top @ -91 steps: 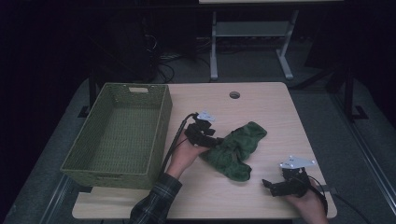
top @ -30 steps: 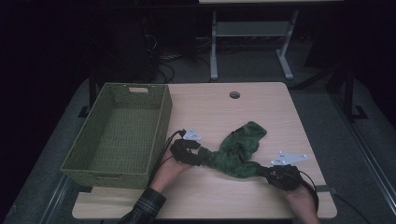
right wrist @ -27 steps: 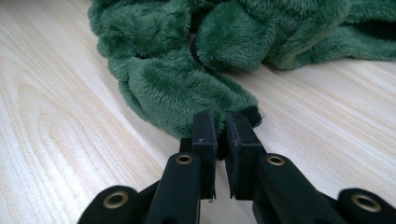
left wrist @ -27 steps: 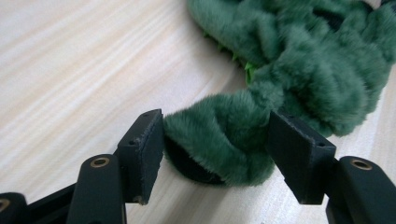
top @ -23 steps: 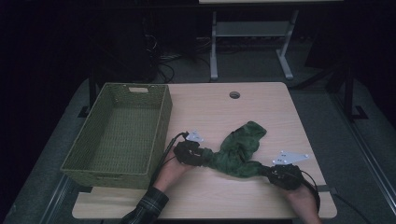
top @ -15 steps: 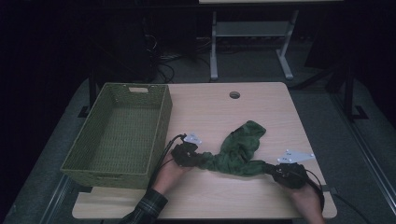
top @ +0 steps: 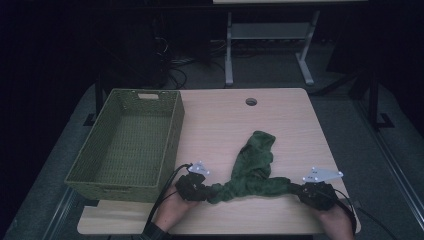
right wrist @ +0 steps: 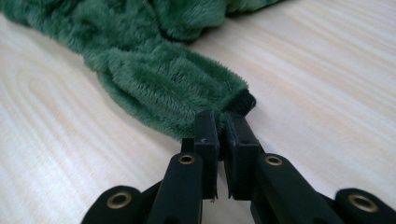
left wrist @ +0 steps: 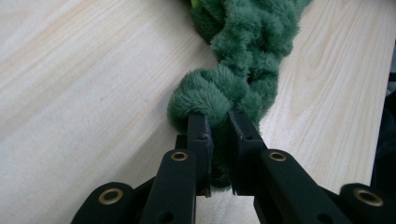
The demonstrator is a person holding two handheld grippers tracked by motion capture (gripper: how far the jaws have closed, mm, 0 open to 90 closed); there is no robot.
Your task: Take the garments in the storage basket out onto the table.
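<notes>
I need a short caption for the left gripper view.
Left hand-held gripper shut on a green plush cloth lying on a wooden table.

The cloth's (left wrist: 243,60) far end runs off the top edge of the left gripper view. In the high view, the right hand (top: 336,225) is cut by the bottom edge, and the room behind the table (top: 220,125) is too dark to read.

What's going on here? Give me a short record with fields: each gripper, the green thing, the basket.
left gripper: shut on one end of the green fuzzy cloth; its jaws have just been closing
right gripper: shut on the cloth's other end
cloth: stretched between both grippers on the table, middle bunched toward the far side
basket: green wicker, at the table's left
</notes>
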